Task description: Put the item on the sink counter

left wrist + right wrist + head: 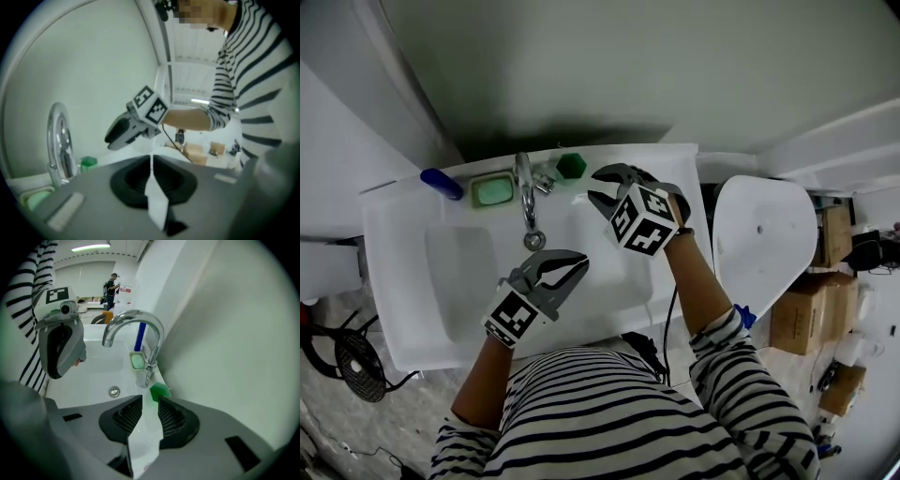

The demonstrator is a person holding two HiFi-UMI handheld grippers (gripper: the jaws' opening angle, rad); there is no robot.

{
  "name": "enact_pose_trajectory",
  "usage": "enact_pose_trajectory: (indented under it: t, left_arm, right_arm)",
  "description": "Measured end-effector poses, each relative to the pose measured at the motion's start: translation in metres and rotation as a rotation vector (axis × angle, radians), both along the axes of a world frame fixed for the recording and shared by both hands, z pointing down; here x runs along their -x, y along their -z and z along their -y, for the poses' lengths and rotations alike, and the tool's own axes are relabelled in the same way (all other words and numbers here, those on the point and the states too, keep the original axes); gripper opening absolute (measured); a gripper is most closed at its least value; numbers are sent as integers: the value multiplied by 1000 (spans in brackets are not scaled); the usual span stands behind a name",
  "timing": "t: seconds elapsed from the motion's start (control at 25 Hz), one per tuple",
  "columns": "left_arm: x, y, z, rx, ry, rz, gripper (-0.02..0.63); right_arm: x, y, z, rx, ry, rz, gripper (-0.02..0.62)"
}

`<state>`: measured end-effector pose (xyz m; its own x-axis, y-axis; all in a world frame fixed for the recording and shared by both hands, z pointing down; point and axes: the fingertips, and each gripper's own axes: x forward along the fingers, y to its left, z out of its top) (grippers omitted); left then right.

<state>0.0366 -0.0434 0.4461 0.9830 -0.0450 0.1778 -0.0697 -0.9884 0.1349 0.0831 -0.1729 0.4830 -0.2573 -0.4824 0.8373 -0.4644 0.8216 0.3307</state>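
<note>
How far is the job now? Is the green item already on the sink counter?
Done, it seems: the green item sits on the sink counter, beside the faucet. In hand: nothing. The right hand-held gripper hangs near it with jaws apart and empty; the left hand-held gripper is shut on nothing. Left: probably only to draw the grippers away.

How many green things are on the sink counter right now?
2: a green soap dish left of the faucet, and a small green block right of it, by the right gripper. That gripper could hide more.
</note>
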Motion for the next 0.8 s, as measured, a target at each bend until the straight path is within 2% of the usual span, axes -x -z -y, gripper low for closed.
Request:
enact_pose_trajectory:
  t: [0.24, 0.56, 0.8]
  left_arm:
    - [-15, 1, -11, 0, -47, -6, 18]
    - [-46, 0, -33, -5, -133, -11, 18]
    - [-68, -2, -52, -2, -194, -10, 18]
  right_arm:
    - [-46, 19, -39, -18, -178, 96, 97]
    - [-123, 5, -100, 11, -413, 130, 100]
    - [-164, -17, -138, 55, -545, 124, 98]
